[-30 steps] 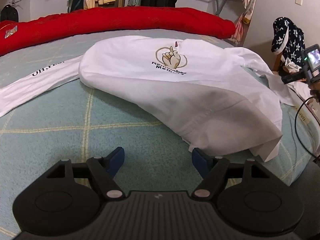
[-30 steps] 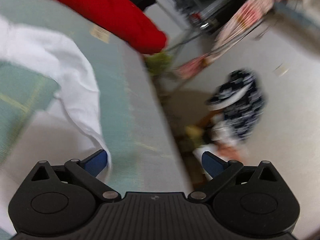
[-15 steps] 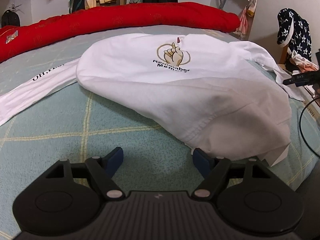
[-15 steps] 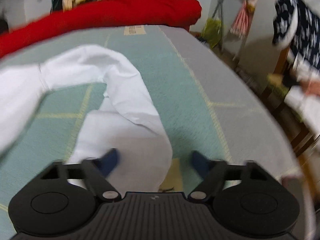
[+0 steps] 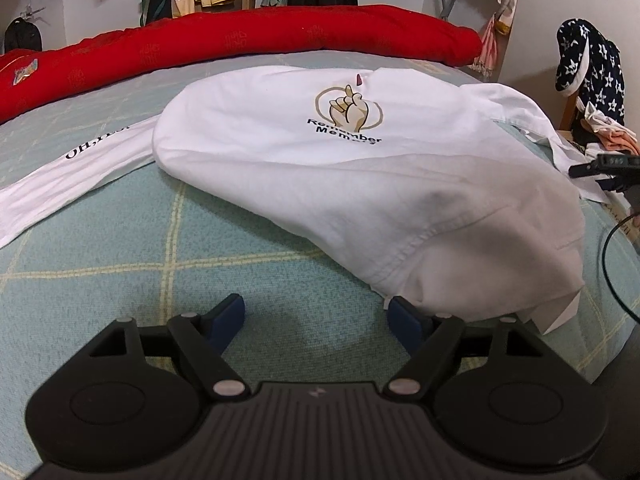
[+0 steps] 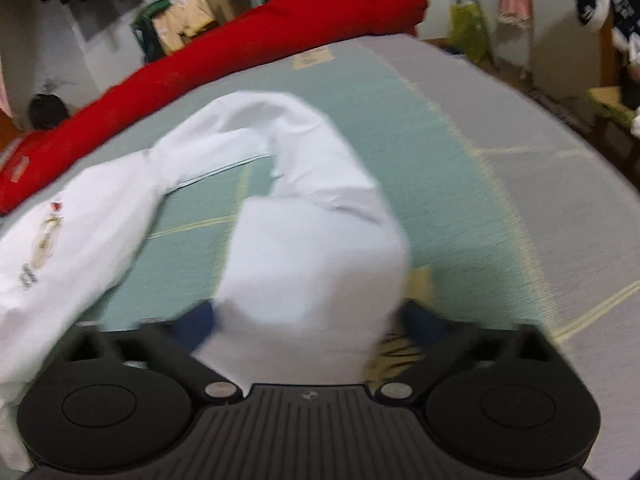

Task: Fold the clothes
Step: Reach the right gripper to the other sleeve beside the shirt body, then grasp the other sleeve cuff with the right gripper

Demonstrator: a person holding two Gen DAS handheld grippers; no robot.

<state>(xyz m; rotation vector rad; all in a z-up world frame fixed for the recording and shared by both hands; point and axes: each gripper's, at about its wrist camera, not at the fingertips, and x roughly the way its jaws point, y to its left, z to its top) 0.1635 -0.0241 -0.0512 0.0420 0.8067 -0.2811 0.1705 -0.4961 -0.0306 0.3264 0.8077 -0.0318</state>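
White cloth fills most of what we see from our left wrist: a white long-sleeved shirt (image 5: 360, 184) spread on the bed (image 5: 100, 248), its chest print of a hand inside a ring facing up. Our left gripper (image 5: 316, 314) sits low over the checked green cover with its jaws wide and nothing between them. The shirt's hem corner lies just ahead and to the right of it — the blue right-hand fingertip (image 5: 404, 318) appears to touch the edge of the cloth there, though we cannot tell whether it presses on it. One sleeve (image 5: 76, 176) with black lettering runs flat toward the left, well apart from that gripper. A red quilt (image 5: 240, 52) lies rolled along the far side of the bed, and a dark star-patterned garment (image 5: 592, 68) hangs on a chair at the right.

From our right wrist the picture is blurred. The shirt's other sleeve (image 6: 312, 248) curves from the body across the cover and comes straight down between the fingers of our right gripper (image 6: 312, 320), covering the gap between them. The jaws stand wide, one blue fingertip (image 6: 196, 322) on either side of the sleeve — not clamped on it. The printed chest (image 6: 44, 240) shows at the left edge, and the red quilt (image 6: 240, 48) runs behind.
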